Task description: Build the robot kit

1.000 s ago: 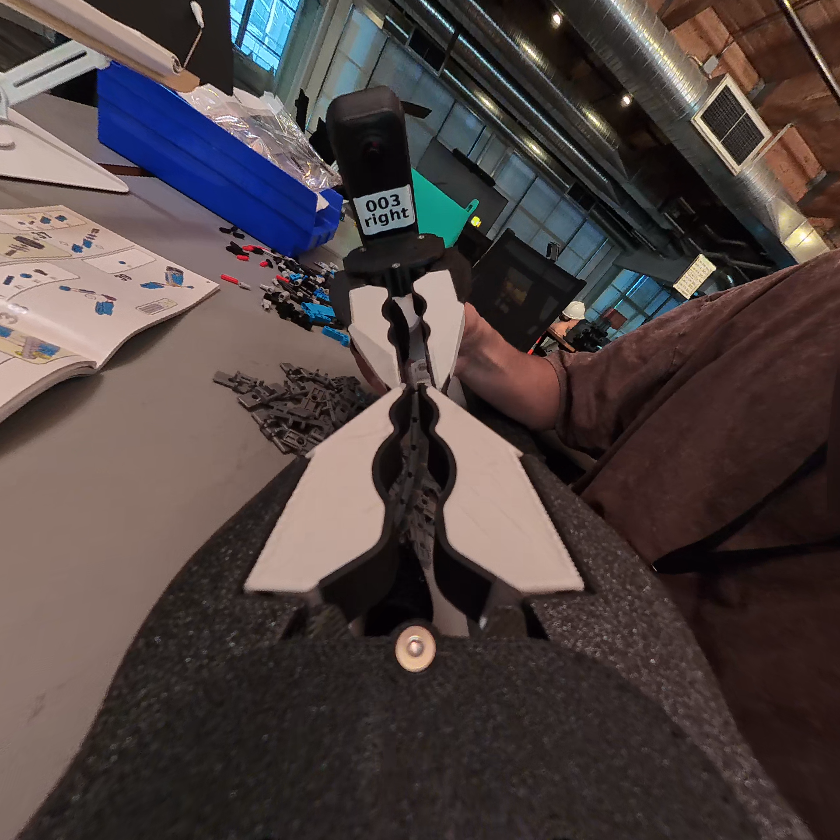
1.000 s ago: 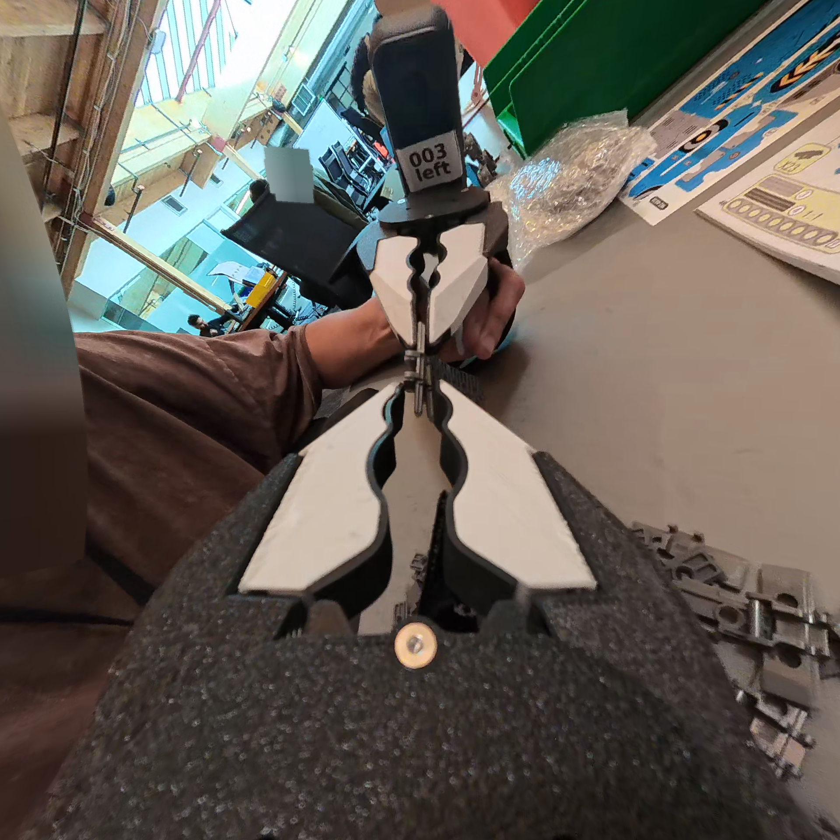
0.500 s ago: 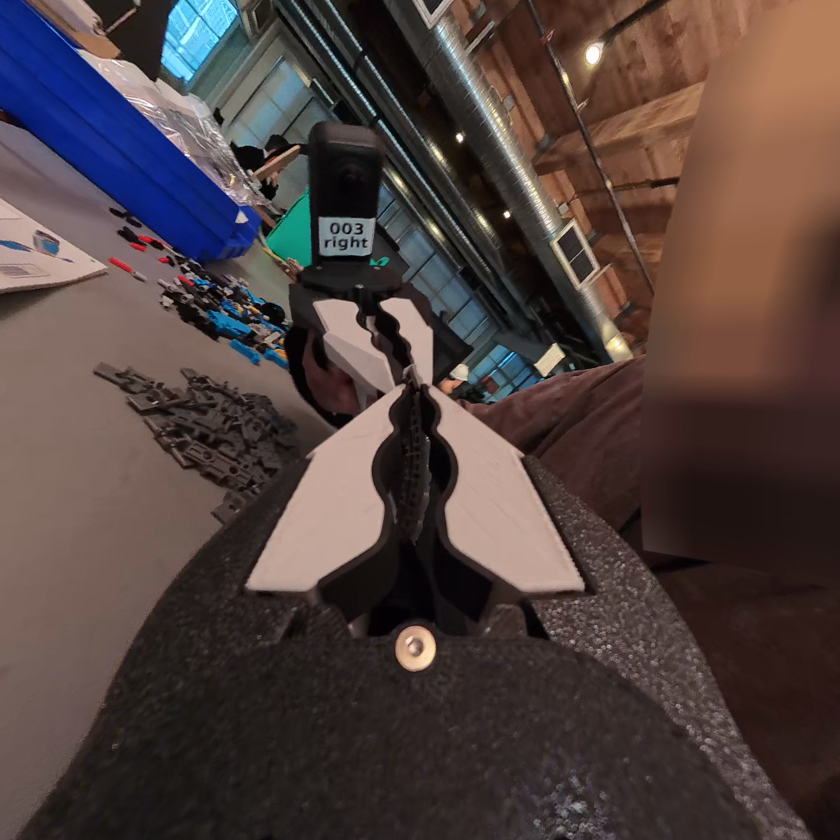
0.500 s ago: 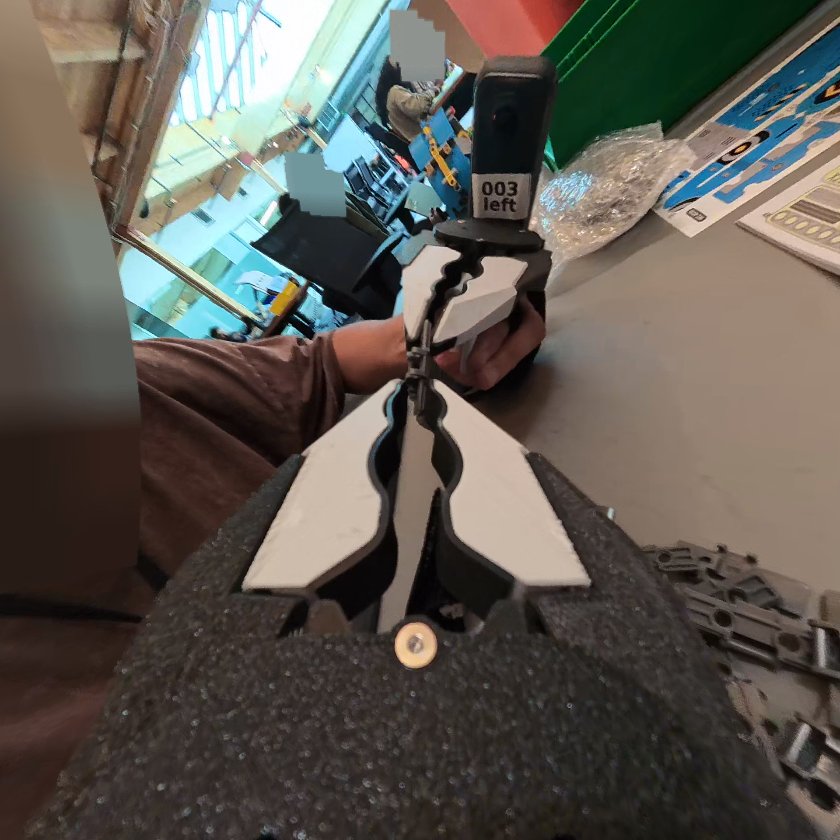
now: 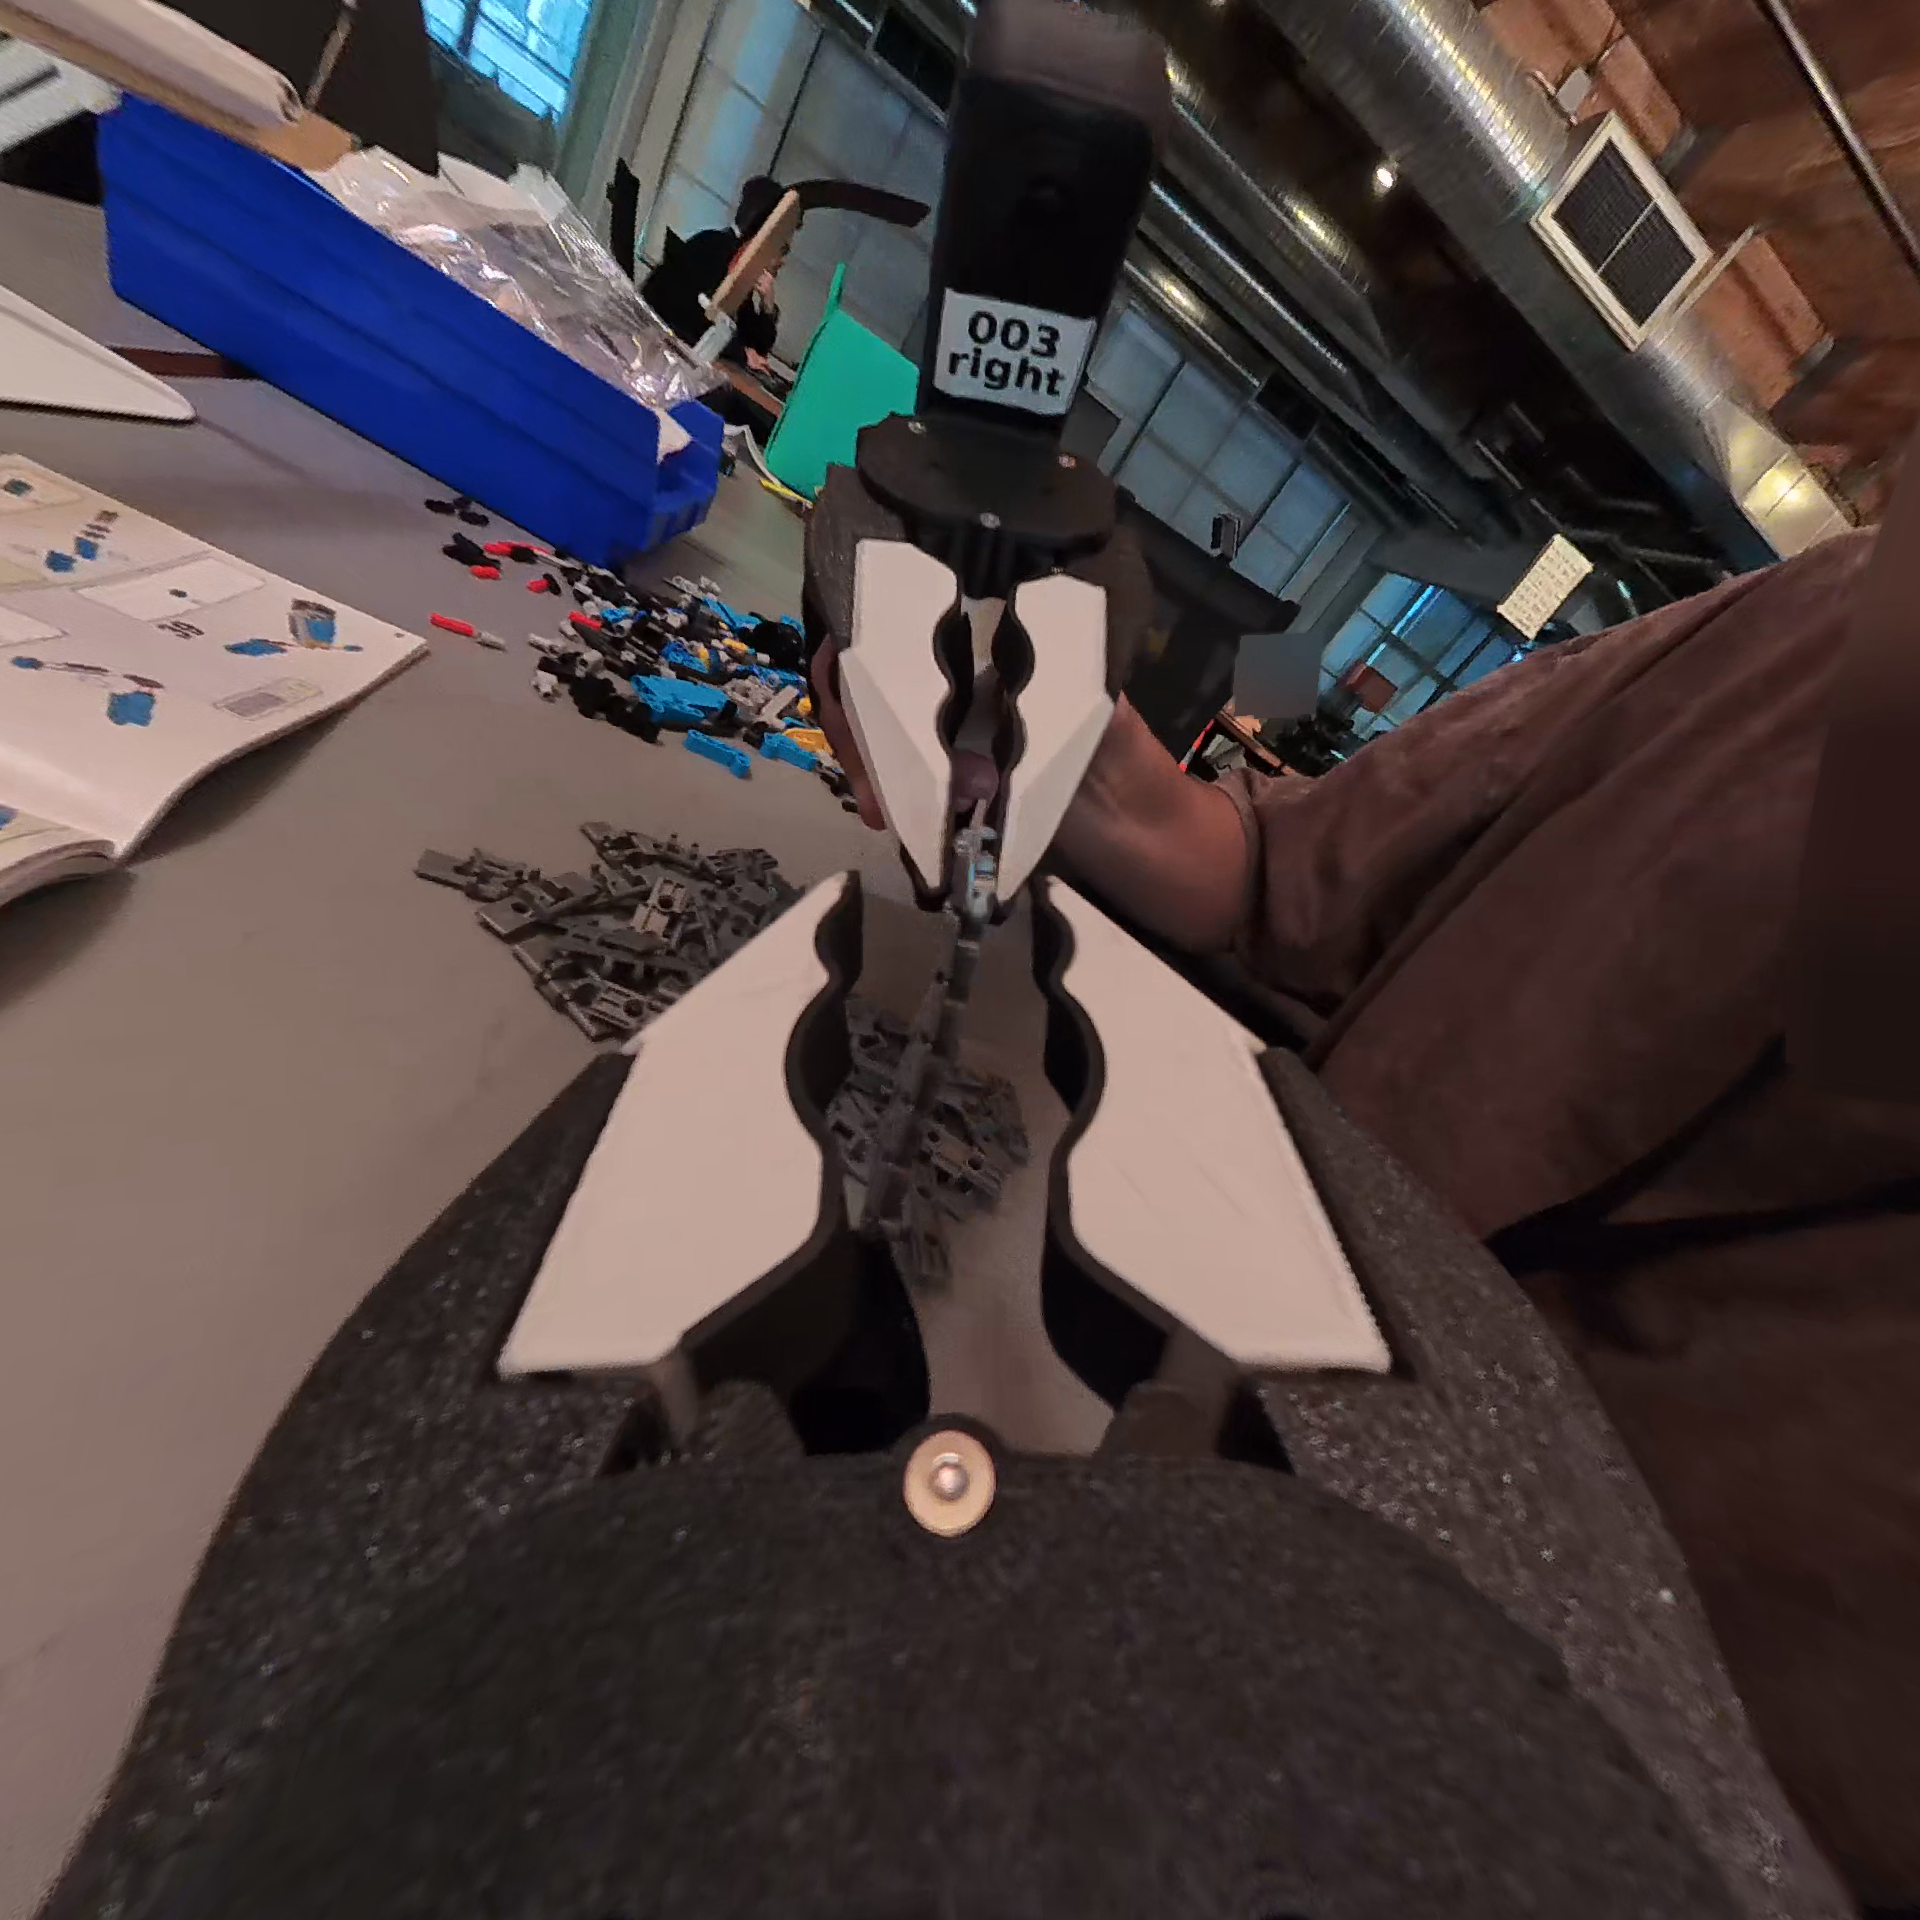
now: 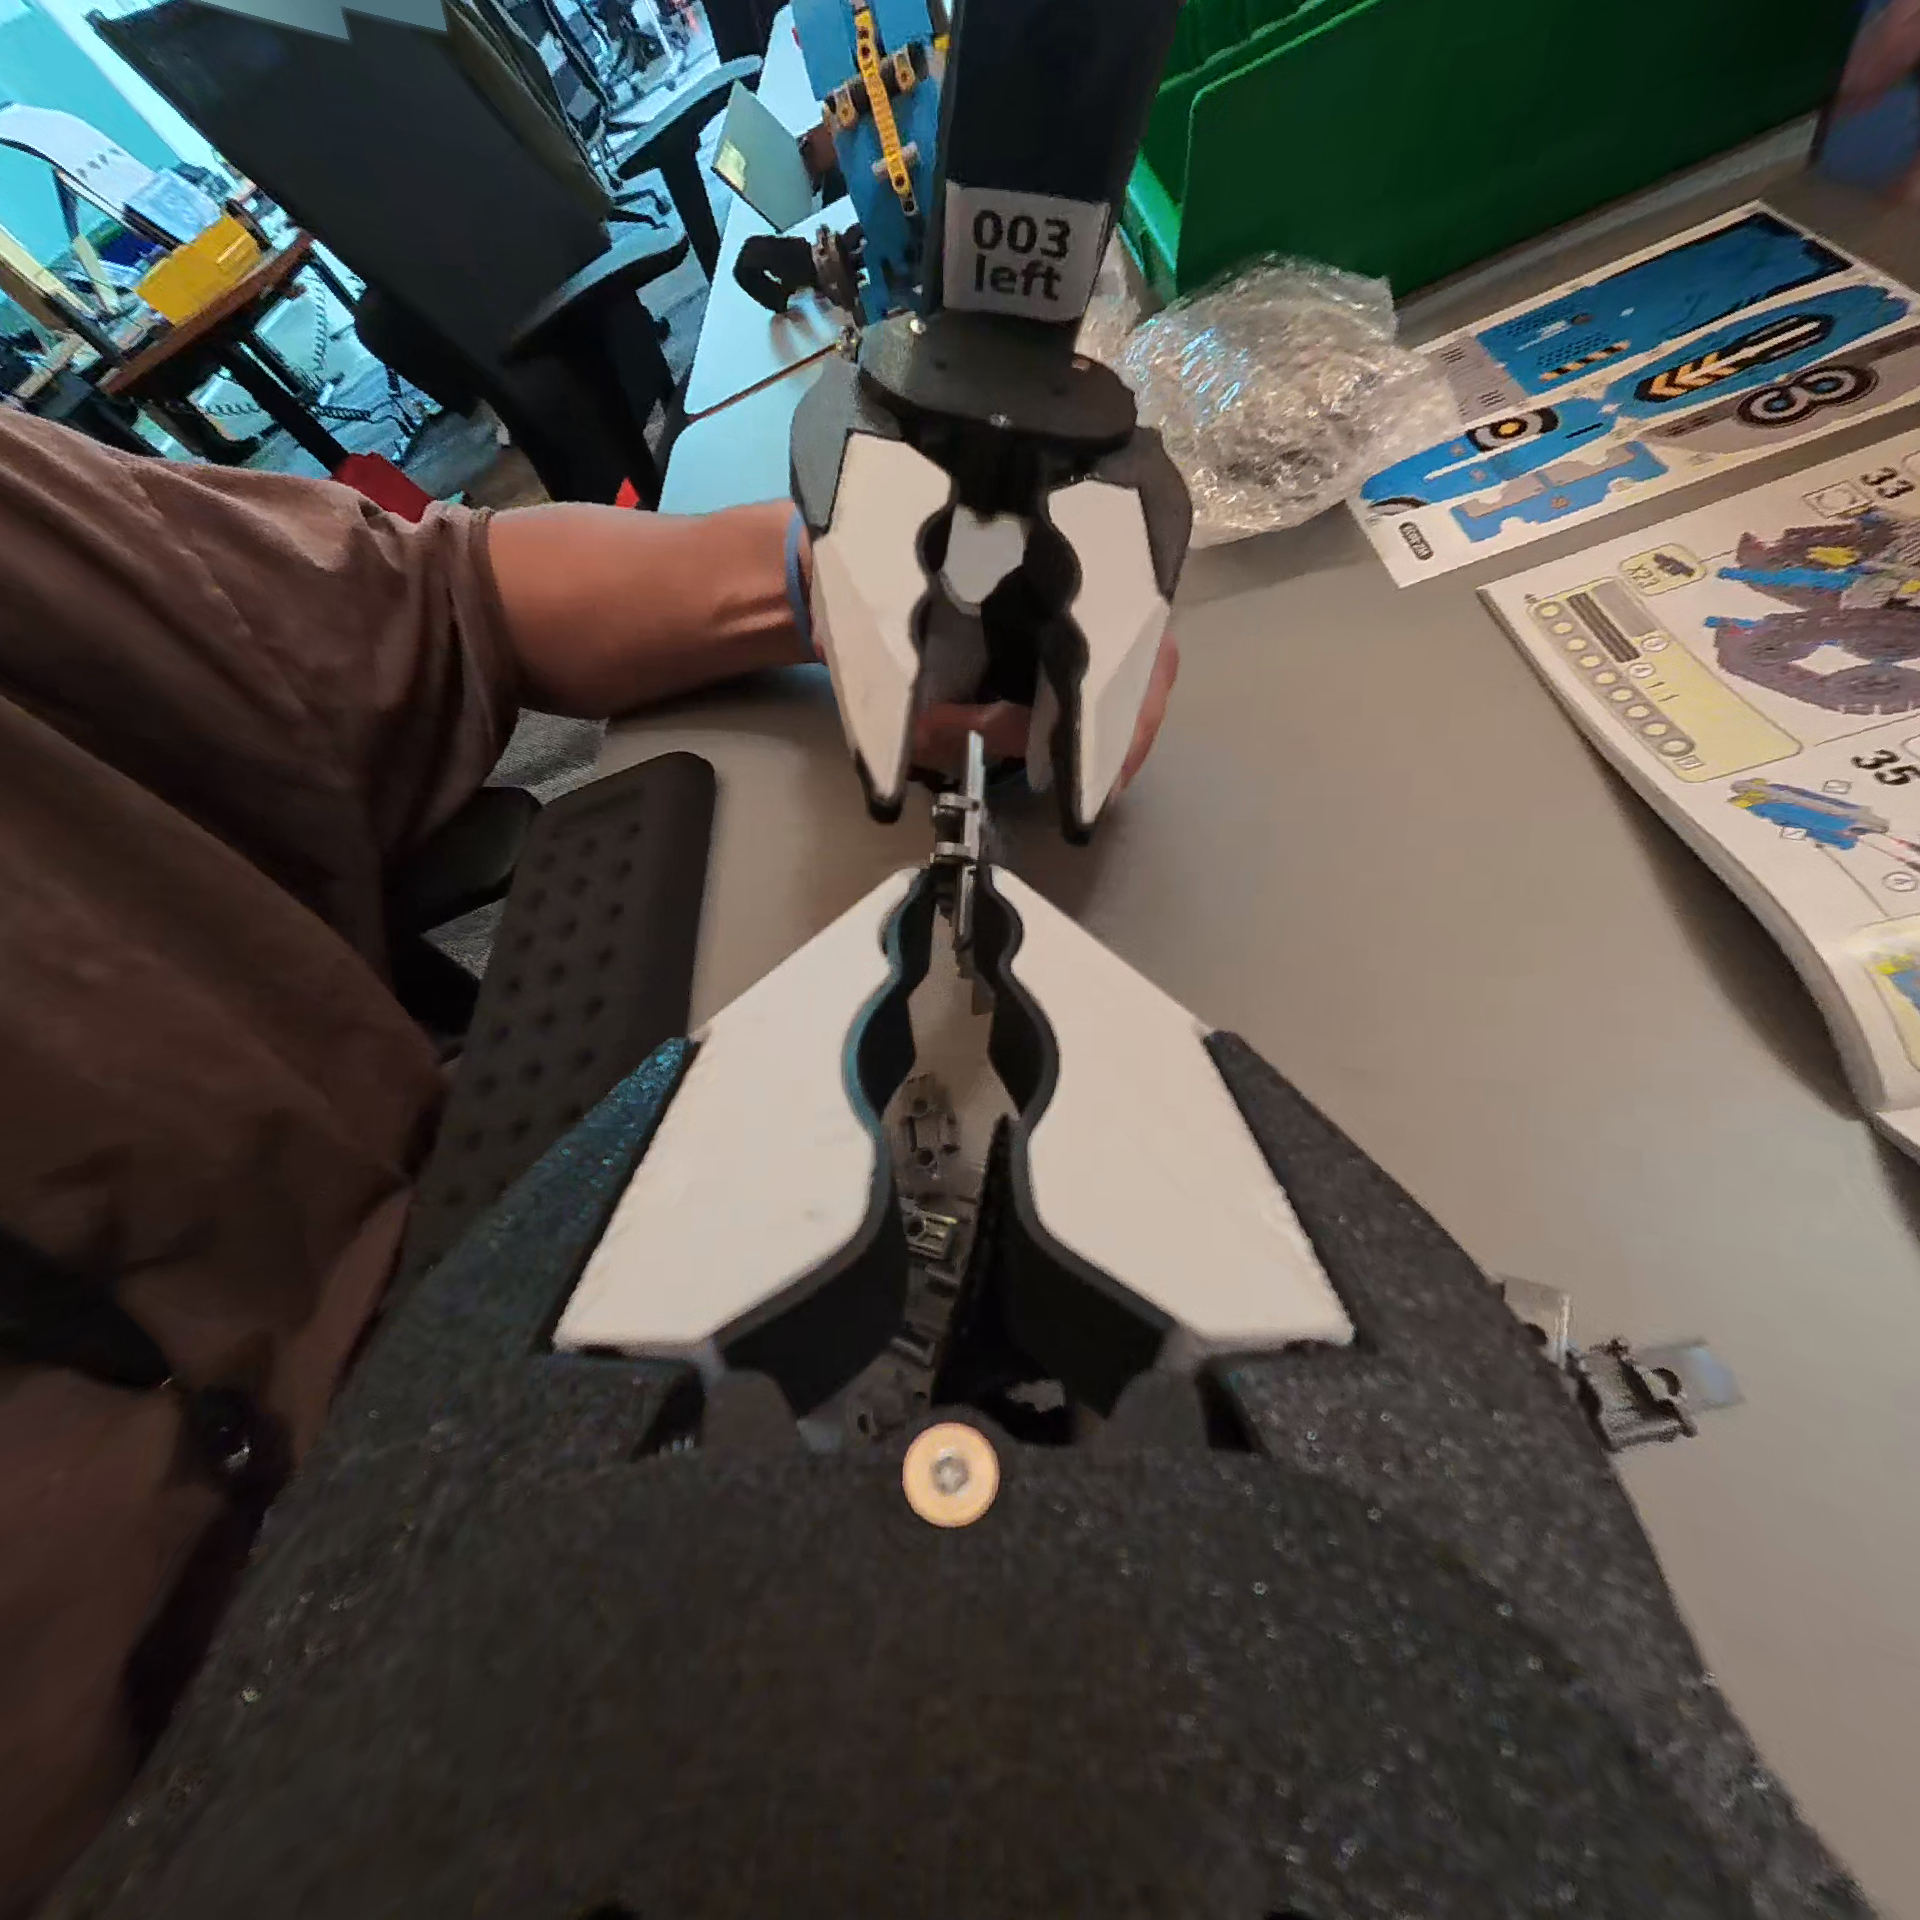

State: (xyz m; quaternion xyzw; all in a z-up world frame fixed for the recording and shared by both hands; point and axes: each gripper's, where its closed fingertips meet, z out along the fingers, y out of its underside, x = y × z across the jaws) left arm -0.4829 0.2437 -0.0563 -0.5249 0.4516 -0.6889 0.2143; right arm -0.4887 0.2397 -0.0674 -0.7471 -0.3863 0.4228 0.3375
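Two handheld grippers meet tip to tip low over a matt grey tabletop [image 5: 260, 1091]. The left gripper [image 5: 945, 894], white-fingered with a black foam body, has its fingers spread wide. A thin grey plastic linked strip [image 5: 940, 1023] runs down the gap between them, and no contact with either finger can be seen. The right gripper [image 6: 954, 883], of the same build, faces it with its fingers pinched together on the strip's far end. The strip juts forward from the pinch into the left gripper's spread fingers.

Each tool is gripped from behind by a hand largely hidden by the tool itself; a bare forearm [image 6: 644, 613] leads back into a brown sleeve [image 6: 208, 727].

A loose pile of small grey plastic parts [image 5: 623, 935] lies just beside the left gripper, partly covered by its foam. Beyond it are scattered blue, black and red small pieces [image 5: 686, 675], a blue plastic bin [image 5: 395, 332] and an open white instruction booklet [image 5: 156, 665] cut off at the frame edge. Near the grippers' other side sit a crumpled clear plastic bag [image 6: 1268, 384], a blue printed sticker sheet [image 6: 1662, 353] and a green bin [image 6: 1455, 135].
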